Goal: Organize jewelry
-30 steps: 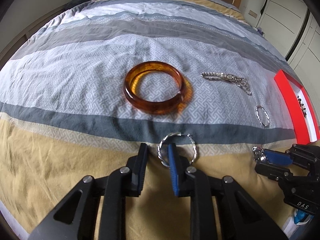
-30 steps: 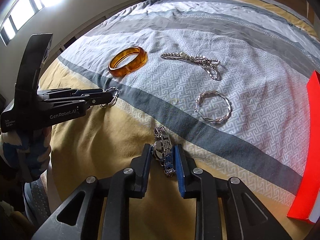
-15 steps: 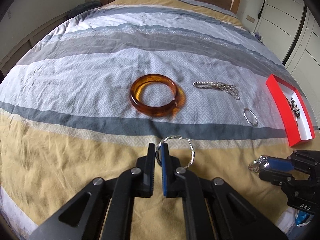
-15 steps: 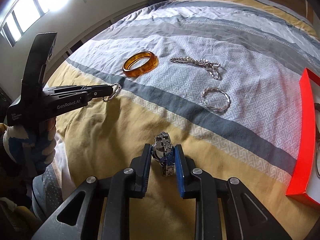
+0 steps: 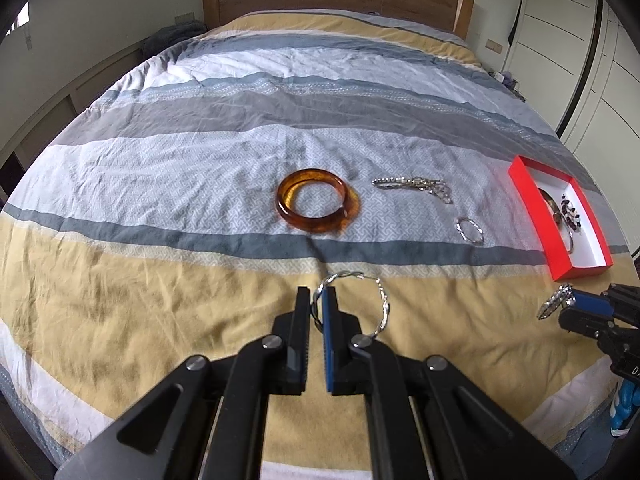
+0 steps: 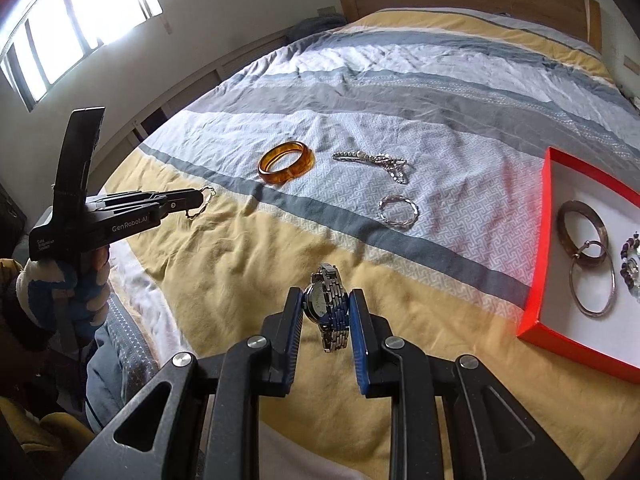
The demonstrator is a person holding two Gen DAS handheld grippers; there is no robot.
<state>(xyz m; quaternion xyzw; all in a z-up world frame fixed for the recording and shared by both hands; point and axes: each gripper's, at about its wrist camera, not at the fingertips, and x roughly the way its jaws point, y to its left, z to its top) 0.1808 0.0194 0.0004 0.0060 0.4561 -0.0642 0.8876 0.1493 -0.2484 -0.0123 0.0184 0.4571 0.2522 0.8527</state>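
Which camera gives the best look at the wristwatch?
The right wrist view: the wristwatch sits close up between the right gripper pads, dial and metal band visible. The left wrist view shows only its band end at the frame edge.

Left gripper (image 5: 316,308), black, lower centre of its own frame: jaws clamped on a twisted silver wire hoop (image 5: 352,300). Right gripper (image 6: 326,312), lower centre of its frame: jaws pinching a silver link-band wristwatch (image 6: 326,312). A gloved hand (image 6: 76,280) grasps the left unit's handle, left edge.

amber bangle (image 5: 316,206), red box (image 5: 536,216), yellow, grey and white striped bedspread (image 5: 200,152)
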